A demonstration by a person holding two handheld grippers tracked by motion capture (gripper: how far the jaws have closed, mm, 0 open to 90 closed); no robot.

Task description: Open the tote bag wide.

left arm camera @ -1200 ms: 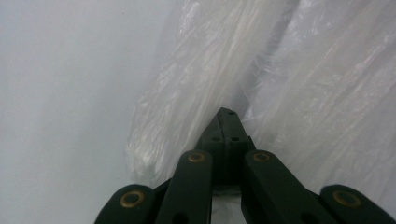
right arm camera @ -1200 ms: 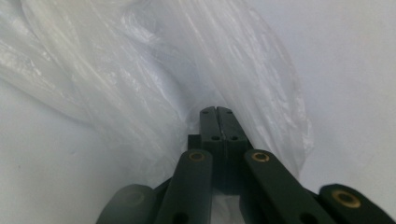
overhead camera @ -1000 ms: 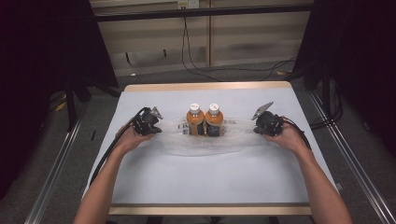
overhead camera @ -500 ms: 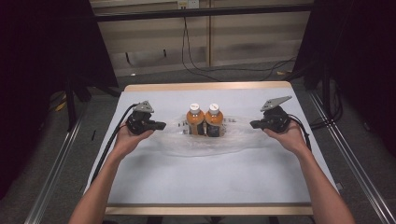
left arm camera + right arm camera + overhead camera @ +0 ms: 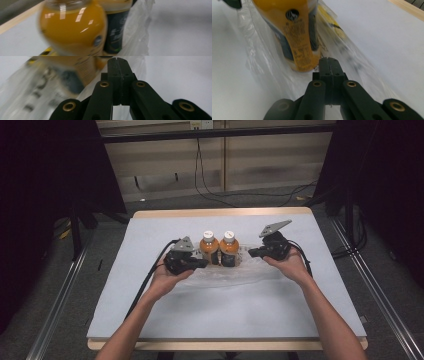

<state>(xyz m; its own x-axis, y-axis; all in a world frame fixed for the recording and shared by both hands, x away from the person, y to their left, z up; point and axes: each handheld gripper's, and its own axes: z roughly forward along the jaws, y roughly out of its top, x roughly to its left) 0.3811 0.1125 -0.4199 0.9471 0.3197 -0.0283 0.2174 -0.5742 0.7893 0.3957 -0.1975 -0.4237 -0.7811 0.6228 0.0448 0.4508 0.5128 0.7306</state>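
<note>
— Where are the bottles (image 5: 220, 248)?
— Two, upright, touching, mid-table on a clear bag (image 5: 235, 272).
— Left gripper (image 5: 202, 263)?
— Jaws pressed together, tips just beside the left bottle at the bag's edge. Whether film is pinched, I cannot tell.
— Right gripper (image 5: 251, 252)?
— Likewise closed, near the right bottle; a hold on the bag cannot be confirmed.

Two orange-drink bottles (image 5: 219, 249) with white caps stand upright, side by side and touching, inside a crumpled clear plastic bag (image 5: 235, 274) lying mid-desk.
</note>
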